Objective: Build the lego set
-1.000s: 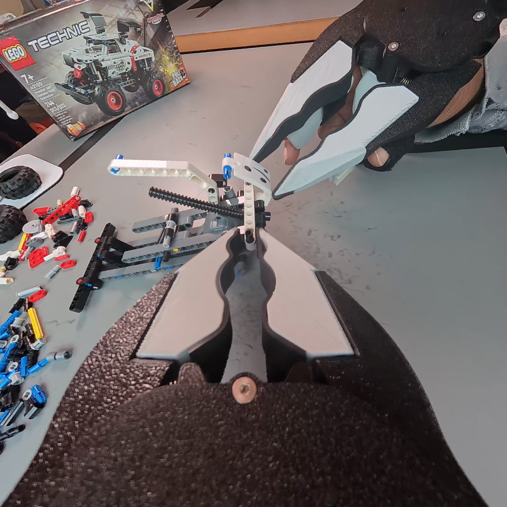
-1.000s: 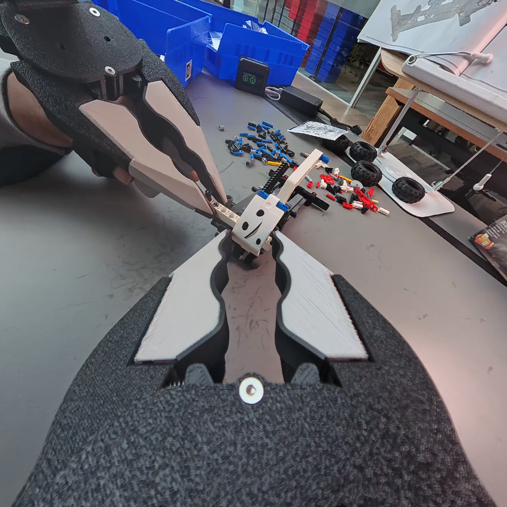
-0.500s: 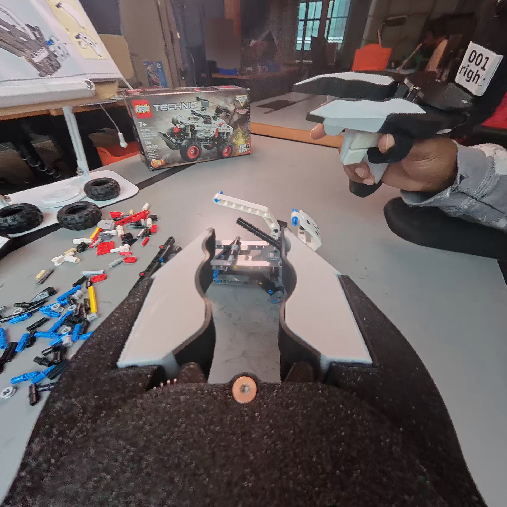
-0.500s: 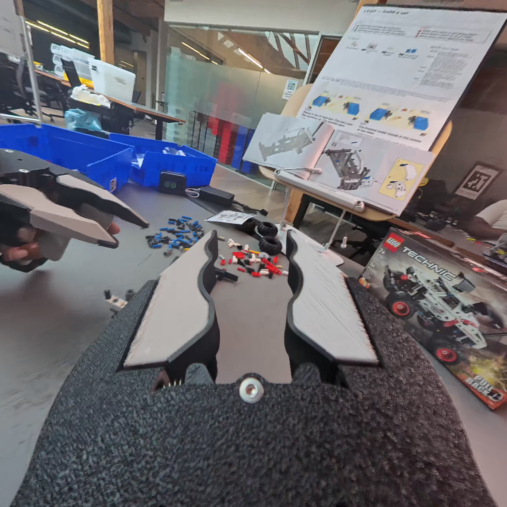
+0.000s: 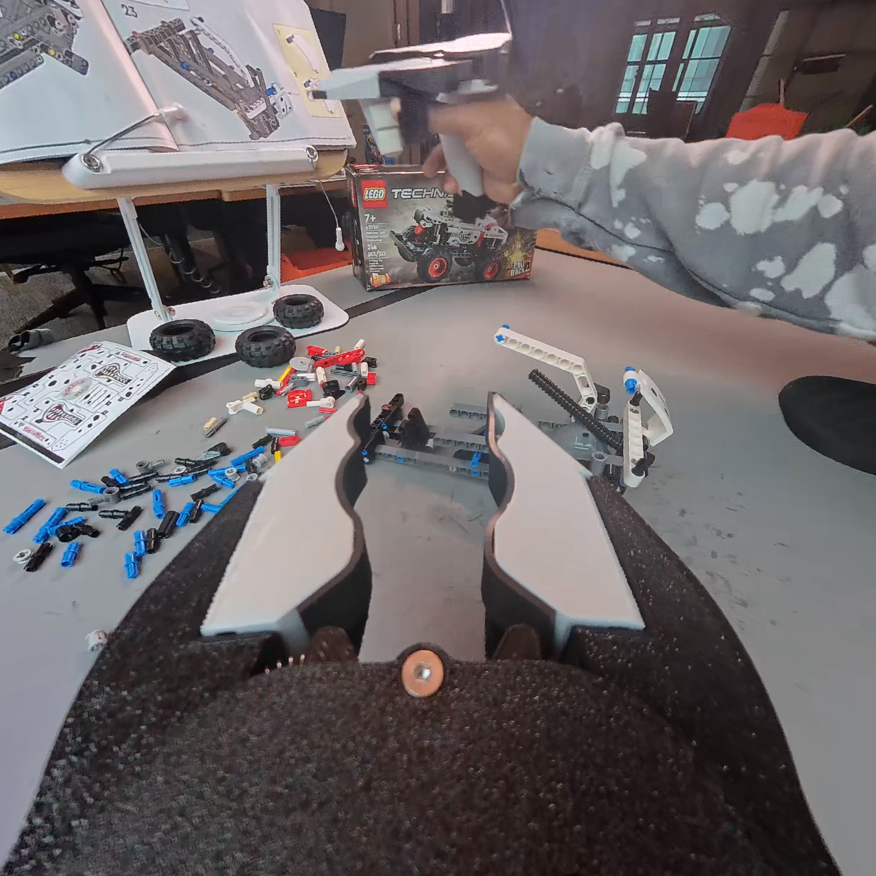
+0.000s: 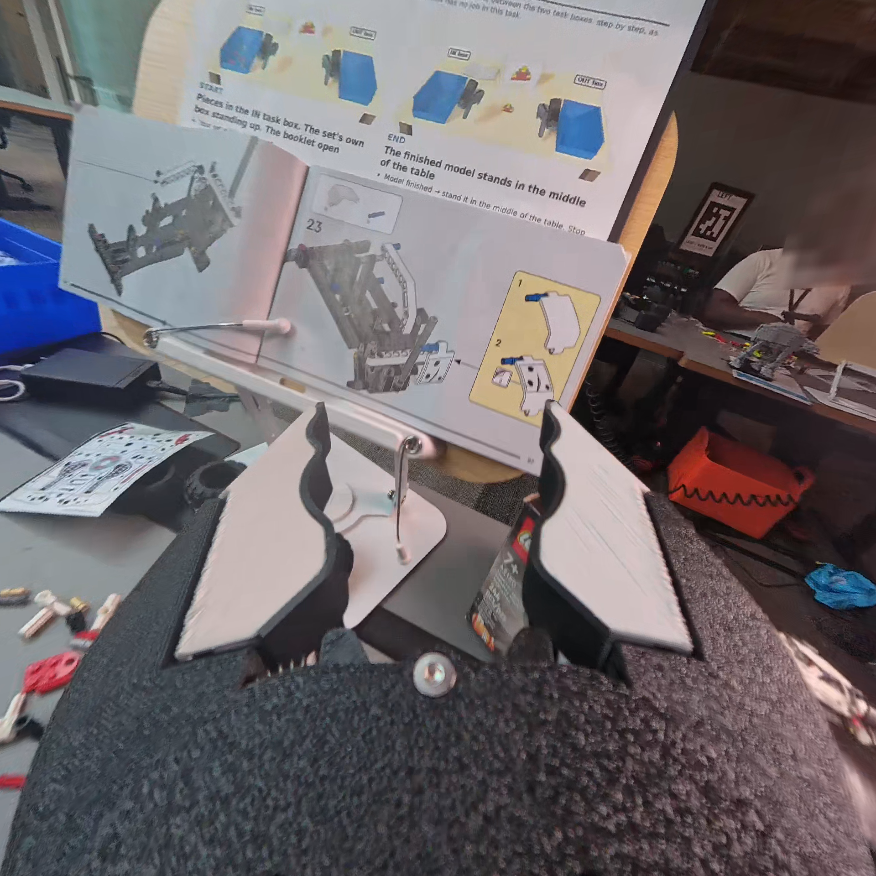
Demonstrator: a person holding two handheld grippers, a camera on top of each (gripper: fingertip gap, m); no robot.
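The part-built grey and black chassis (image 5: 426, 448) lies on the grey table, with a white beam (image 5: 545, 355) and a white panel (image 5: 647, 426) at its right end. My left gripper (image 5: 429, 403) is open and empty, held above the table in front of the chassis. My right gripper (image 6: 433, 410) is open and empty, raised toward the open instruction booklet (image 6: 426, 303). In the left wrist view it shows high up (image 5: 327, 92), blurred, near the booklet (image 5: 189, 71). Loose blue, black and red pieces (image 5: 156, 493) lie at the left.
The set's box (image 5: 441, 227) stands behind the chassis. Black tyres (image 5: 182, 339) sit on the white base of the booklet stand (image 5: 237, 313). A sticker sheet (image 5: 71, 398) lies at far left. A sleeved arm (image 5: 711, 223) crosses above the table at right. Across from one pair of fingers to the other is roughly 35 centimetres.
Both grippers let go of the chassis and opened. My left gripper drew back from it. My right gripper rose and turned toward the booklet.
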